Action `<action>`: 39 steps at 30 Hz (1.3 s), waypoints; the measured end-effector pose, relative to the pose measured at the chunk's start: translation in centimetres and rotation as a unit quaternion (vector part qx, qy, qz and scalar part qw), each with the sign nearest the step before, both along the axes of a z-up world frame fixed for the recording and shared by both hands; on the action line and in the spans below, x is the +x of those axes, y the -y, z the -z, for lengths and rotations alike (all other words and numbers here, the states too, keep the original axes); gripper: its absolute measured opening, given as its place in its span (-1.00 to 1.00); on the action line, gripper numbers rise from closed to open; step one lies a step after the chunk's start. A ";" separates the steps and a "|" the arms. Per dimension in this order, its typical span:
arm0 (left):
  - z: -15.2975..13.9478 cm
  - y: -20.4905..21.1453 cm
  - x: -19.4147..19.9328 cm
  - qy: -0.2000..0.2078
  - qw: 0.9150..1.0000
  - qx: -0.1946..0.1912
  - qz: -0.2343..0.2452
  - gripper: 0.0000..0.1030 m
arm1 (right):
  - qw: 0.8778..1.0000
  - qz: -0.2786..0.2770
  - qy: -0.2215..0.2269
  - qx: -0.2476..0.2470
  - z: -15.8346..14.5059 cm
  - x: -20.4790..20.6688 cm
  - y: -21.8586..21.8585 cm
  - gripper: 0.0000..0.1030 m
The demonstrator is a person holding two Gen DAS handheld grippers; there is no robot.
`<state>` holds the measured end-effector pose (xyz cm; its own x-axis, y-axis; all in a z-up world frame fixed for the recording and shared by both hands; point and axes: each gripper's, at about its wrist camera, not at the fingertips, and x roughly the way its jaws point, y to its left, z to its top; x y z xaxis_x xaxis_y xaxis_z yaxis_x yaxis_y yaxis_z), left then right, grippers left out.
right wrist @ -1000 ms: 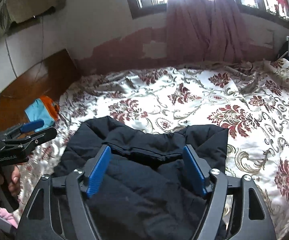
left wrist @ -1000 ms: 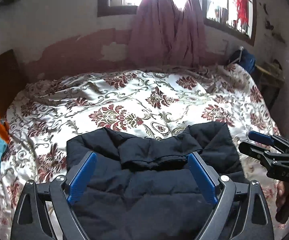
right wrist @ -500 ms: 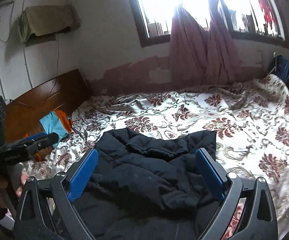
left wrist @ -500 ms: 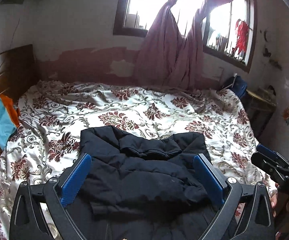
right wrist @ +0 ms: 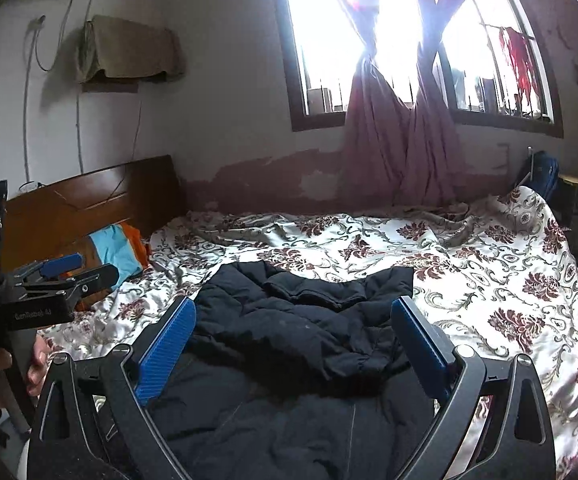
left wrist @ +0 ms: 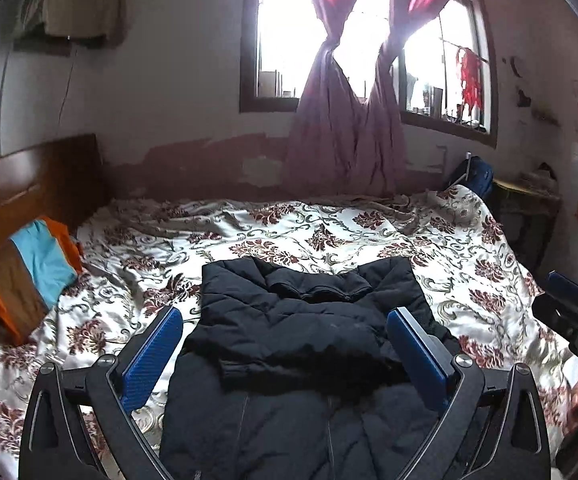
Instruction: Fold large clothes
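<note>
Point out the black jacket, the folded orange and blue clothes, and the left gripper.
black jacket (left wrist: pixel 289 320), left wrist view, on its folded-over upper layer.
folded orange and blue clothes (left wrist: pixel 45 260), left wrist view, blue panel.
left gripper (left wrist: pixel 285 354), left wrist view, between fingertips.

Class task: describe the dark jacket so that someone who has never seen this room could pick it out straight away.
Start at the bed under the window, covered by a white floral bedspread. On its near side lies the jacket, collar towards the window, with a sleeve folded across its chest. It is the only plain black, puffy thing there; the folded clothes by the headboard are orange, brown and turquoise.
</note>
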<state>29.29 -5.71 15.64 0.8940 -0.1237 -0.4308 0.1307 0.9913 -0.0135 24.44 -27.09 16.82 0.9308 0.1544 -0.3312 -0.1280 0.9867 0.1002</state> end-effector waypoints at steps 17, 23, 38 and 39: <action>2.1 -1.5 -8.1 0.017 1.000 -0.011 -0.001 0.99 | 0.999 0.022 0.006 -0.039 2.7 -7.6 -1.2 0.87; 4.3 -2.1 -10.4 0.015 1.000 -0.008 -0.007 0.99 | 0.998 0.032 -0.020 -0.043 4.6 -9.1 -1.4 0.87; 9.2 -2.7 -13.3 -0.021 1.000 0.013 -0.019 0.99 | 0.996 0.045 -0.072 -0.041 9.7 -12.2 -1.1 0.87; 9.7 -2.9 -13.5 -0.026 0.999 0.012 -0.020 0.99 | 0.995 0.045 -0.075 -0.045 10.1 -12.3 -1.2 0.87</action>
